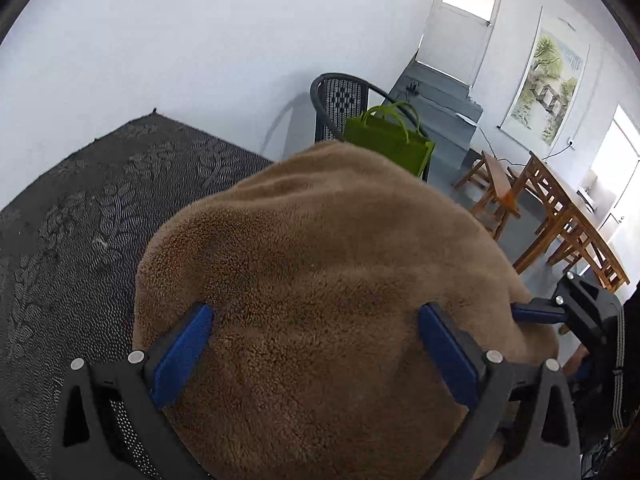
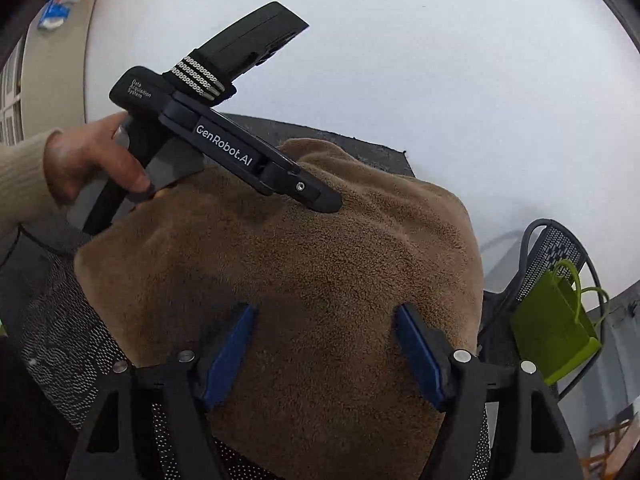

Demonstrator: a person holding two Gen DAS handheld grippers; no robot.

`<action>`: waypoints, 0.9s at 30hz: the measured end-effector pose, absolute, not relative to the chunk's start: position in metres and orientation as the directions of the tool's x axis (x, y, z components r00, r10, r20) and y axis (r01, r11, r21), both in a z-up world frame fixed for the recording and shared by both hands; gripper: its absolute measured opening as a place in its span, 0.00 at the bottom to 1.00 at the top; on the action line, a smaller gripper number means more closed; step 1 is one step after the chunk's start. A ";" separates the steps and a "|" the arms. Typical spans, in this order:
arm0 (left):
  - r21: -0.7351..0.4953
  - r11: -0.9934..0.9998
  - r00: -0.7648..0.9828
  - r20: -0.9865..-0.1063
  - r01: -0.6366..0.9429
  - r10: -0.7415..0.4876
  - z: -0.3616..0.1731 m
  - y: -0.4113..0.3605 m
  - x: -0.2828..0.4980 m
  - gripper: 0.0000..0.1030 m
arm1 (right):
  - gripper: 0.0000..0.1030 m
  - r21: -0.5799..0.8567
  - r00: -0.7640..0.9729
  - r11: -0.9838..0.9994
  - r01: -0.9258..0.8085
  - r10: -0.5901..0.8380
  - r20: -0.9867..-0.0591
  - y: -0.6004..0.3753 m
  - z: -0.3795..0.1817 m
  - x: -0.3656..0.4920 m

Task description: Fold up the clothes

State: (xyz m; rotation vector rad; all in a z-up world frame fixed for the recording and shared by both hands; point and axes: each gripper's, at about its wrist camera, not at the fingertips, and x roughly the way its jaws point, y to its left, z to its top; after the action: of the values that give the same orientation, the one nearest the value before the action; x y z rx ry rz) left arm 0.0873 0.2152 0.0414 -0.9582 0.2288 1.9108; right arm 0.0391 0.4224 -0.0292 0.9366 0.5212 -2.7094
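A brown fleece garment lies in a rounded heap on the dark patterned table cover. My left gripper hangs over its near part, blue pads wide apart, open, with fabric below and between them. At the heap's right edge, a blue finger of my right gripper shows. In the right wrist view the garment fills the middle and my right gripper stands open above it. A hand holds the left gripper, and its black finger rests on the garment's far side.
A dark mesh chair with a green felt bag stands just beyond the table's far edge. Wooden tables and stools stand at the right. A white wall rises behind the table.
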 end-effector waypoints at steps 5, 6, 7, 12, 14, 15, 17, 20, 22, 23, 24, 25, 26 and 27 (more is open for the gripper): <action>-0.244 -0.531 -0.230 -0.702 -0.812 0.674 0.024 0.207 0.086 0.99 | 0.75 -0.249 -0.764 -0.917 0.313 -0.088 -0.639 0.420 -0.031 0.039; -0.244 -0.530 -0.230 -0.701 -0.812 0.675 0.022 0.207 0.086 0.99 | 0.75 -0.248 -0.765 -0.917 0.311 -0.087 -0.639 0.419 -0.031 0.040; -0.244 -0.529 -0.230 -0.700 -0.813 0.676 0.019 0.206 0.086 0.99 | 0.75 -0.247 -0.765 -0.918 0.309 -0.086 -0.638 0.419 -0.031 0.041; -0.255 -0.529 -0.235 -0.685 -0.809 0.690 0.007 0.198 0.083 0.99 | 0.75 -0.257 -0.773 -0.920 0.297 -0.073 -0.630 0.417 -0.029 0.047; -0.253 -0.534 -0.240 -0.685 -0.807 0.687 0.007 0.197 0.084 0.99 | 0.75 -0.259 -0.774 -0.920 0.294 -0.070 -0.629 0.418 -0.028 0.050; -0.252 -0.536 -0.242 -0.685 -0.806 0.687 0.006 0.196 0.084 0.99 | 0.75 -0.261 -0.775 -0.920 0.293 -0.068 -0.629 0.418 -0.027 0.052; -0.250 -0.539 -0.246 -0.686 -0.804 0.685 0.007 0.194 0.085 0.99 | 0.75 -0.264 -0.776 -0.920 0.290 -0.064 -0.628 0.416 -0.029 0.056; -0.248 -0.542 -0.250 -0.686 -0.803 0.684 0.007 0.193 0.086 0.99 | 0.75 -0.266 -0.778 -0.920 0.288 -0.062 -0.626 0.413 -0.040 0.057; -0.248 -0.542 -0.250 -0.685 -0.803 0.684 0.006 0.192 0.085 0.99 | 0.75 -0.267 -0.778 -0.919 0.290 -0.064 -0.625 0.415 -0.037 0.058; -0.248 -0.542 -0.250 -0.685 -0.803 0.684 0.005 0.192 0.085 0.99 | 0.75 -0.267 -0.778 -0.919 0.290 -0.064 -0.625 0.415 -0.038 0.059; -0.248 -0.542 -0.251 -0.684 -0.803 0.685 0.005 0.192 0.085 0.99 | 0.75 -0.267 -0.778 -0.919 0.289 -0.063 -0.625 0.415 -0.038 0.060; -0.248 -0.542 -0.251 -0.684 -0.803 0.685 0.005 0.192 0.085 0.99 | 0.75 -0.268 -0.778 -0.919 0.288 -0.061 -0.625 0.413 -0.038 0.059; -0.248 -0.541 -0.251 -0.683 -0.803 0.686 0.005 0.193 0.085 0.99 | 0.75 -0.268 -0.778 -0.919 0.288 -0.062 -0.625 0.409 -0.040 0.058; -0.248 -0.541 -0.251 -0.683 -0.803 0.686 0.005 0.195 0.086 0.99 | 0.75 -0.268 -0.778 -0.919 0.288 -0.062 -0.625 0.405 -0.041 0.057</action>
State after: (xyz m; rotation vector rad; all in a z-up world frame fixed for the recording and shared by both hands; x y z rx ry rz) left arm 0.0861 0.1946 0.0048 -0.9502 0.1849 1.9268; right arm 0.0568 0.4051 -0.0409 0.9476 0.5255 -2.7463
